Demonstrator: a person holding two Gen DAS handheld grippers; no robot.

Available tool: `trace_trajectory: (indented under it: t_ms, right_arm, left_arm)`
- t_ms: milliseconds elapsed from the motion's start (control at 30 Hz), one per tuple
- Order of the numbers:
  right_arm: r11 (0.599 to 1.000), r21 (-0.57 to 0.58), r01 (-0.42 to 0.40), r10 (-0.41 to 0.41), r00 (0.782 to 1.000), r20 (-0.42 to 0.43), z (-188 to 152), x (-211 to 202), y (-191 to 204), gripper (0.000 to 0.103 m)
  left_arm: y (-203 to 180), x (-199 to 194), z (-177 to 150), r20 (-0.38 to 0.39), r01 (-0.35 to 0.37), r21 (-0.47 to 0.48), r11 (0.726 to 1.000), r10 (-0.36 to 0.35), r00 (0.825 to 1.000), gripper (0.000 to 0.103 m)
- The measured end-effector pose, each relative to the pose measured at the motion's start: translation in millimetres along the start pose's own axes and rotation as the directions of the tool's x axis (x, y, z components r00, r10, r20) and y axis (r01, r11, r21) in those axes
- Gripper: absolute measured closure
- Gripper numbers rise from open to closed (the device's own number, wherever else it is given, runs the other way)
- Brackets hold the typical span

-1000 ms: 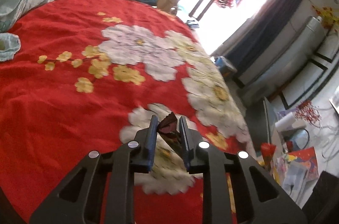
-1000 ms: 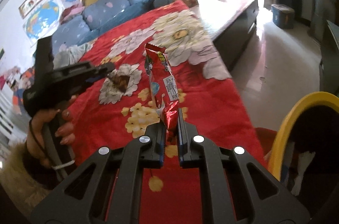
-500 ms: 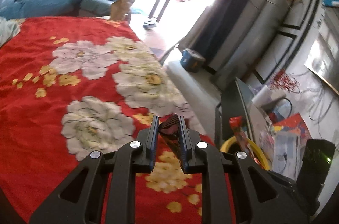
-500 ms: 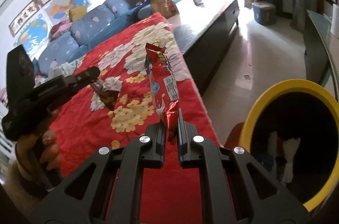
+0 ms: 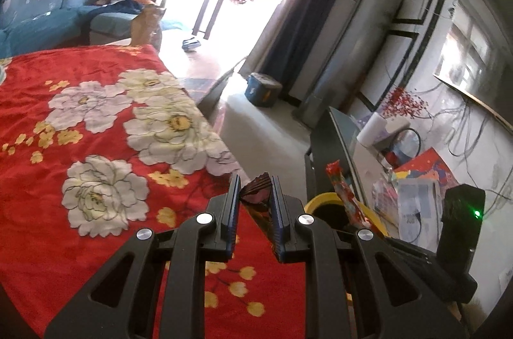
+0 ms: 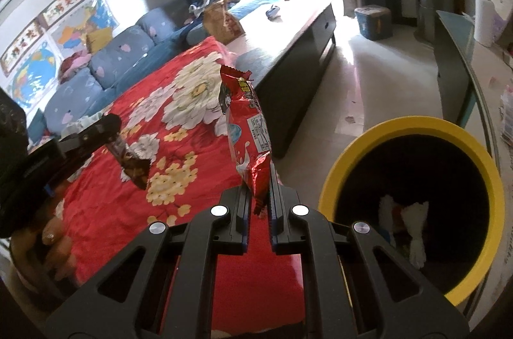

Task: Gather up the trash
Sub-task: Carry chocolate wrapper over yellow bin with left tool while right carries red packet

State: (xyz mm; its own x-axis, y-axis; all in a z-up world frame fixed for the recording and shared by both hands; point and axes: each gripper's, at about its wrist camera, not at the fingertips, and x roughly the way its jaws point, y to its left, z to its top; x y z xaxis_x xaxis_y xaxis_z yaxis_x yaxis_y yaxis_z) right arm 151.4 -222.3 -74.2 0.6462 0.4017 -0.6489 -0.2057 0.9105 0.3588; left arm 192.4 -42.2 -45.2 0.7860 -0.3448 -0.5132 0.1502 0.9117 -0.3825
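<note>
My left gripper [image 5: 255, 183] is shut on a dark brown crumpled wrapper [image 5: 256, 190], held above the red flowered cloth [image 5: 96, 114]. From the right wrist view the same wrapper [image 6: 133, 162] hangs from the left gripper [image 6: 110, 127] at the left. My right gripper [image 6: 259, 175] is shut on a tall red snack packet [image 6: 247, 134], upright, just left of a yellow-rimmed black bin [image 6: 413, 127] holding white scraps. The red packet [image 5: 340, 191] and the bin rim [image 5: 323, 198] also show in the left wrist view.
A dark low table [image 6: 307, 28] stands beyond the cloth-covered surface. A blue sofa [image 6: 105, 63] is at the back left. A blue box [image 5: 263, 89] sits on the pale floor. A glass-topped stand [image 5: 333, 146] with papers and cables lies to the right.
Both grippers have swung right toward the bin, each still holding its wrapper. The bin now fills more of the right wrist view and appears in the left wrist view.
</note>
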Motion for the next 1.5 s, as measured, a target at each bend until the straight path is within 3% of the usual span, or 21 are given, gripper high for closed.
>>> trace_trajectory:
  t_ms: [767, 1500]
  right_arm:
    - [0.981, 0.163, 0.109, -0.116, 0.993, 0.031, -11, -34, -73, 0.098]
    - [0.921, 0.33, 0.206, -0.2, 0.978, -0.05, -39, -43, -138, 0.096]
  left_arm:
    - [-77, 15, -22, -0.059, 0.093, 0.168, 0.981, -0.085, 0.995, 0.085]
    - [-150, 54, -58, -0.168, 0.183, 0.319, 0.93, -0.134, 0.977, 0.085]
